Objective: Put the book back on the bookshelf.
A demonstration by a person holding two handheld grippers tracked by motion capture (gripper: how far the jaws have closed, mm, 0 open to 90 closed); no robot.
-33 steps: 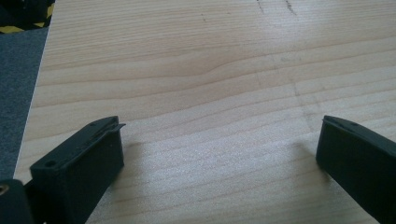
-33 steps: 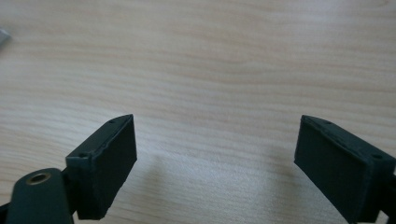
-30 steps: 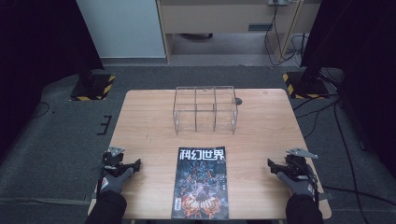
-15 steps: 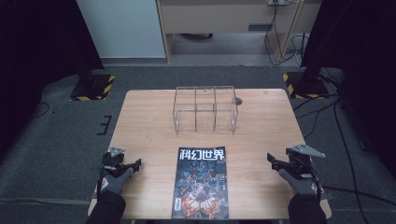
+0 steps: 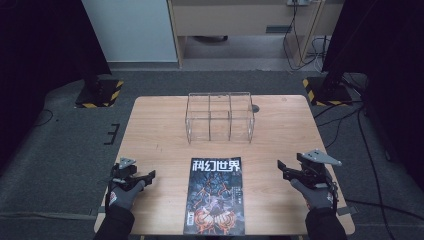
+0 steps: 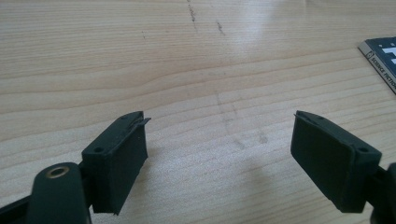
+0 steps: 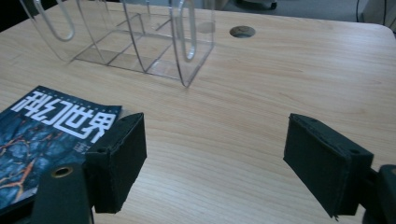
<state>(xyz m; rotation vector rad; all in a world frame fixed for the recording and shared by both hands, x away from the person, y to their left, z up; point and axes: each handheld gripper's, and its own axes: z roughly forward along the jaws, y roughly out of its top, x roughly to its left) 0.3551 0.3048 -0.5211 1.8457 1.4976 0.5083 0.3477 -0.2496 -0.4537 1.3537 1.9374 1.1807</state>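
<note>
A magazine [image 5: 216, 196] with a dark blue cover and white title lies flat at the table's near middle. Its title end shows in the right gripper view [image 7: 51, 126], and a corner shows in the left gripper view [image 6: 383, 58]. Behind it stands a clear acrylic divider rack [image 5: 220, 117] [image 7: 140, 32]. My left gripper [image 5: 149, 176] [image 6: 219, 116] rests low on the wood left of the magazine, open and holding nothing. My right gripper [image 5: 281, 167] [image 7: 215, 119] hovers right of the magazine, open; its jaws have just been closing a little with nothing between them.
The wooden table [image 5: 165, 125] has a round cable hole [image 5: 255, 107] [image 7: 242, 31] behind the rack. Two dark stands with yellow-black striped bases sit on the floor at the far left [image 5: 99, 95] and far right [image 5: 325, 90]. Bare wood lies between each gripper and the magazine.
My right gripper has lifted off the table and come slightly inward. The left gripper, the magazine and the rack have stayed put.
</note>
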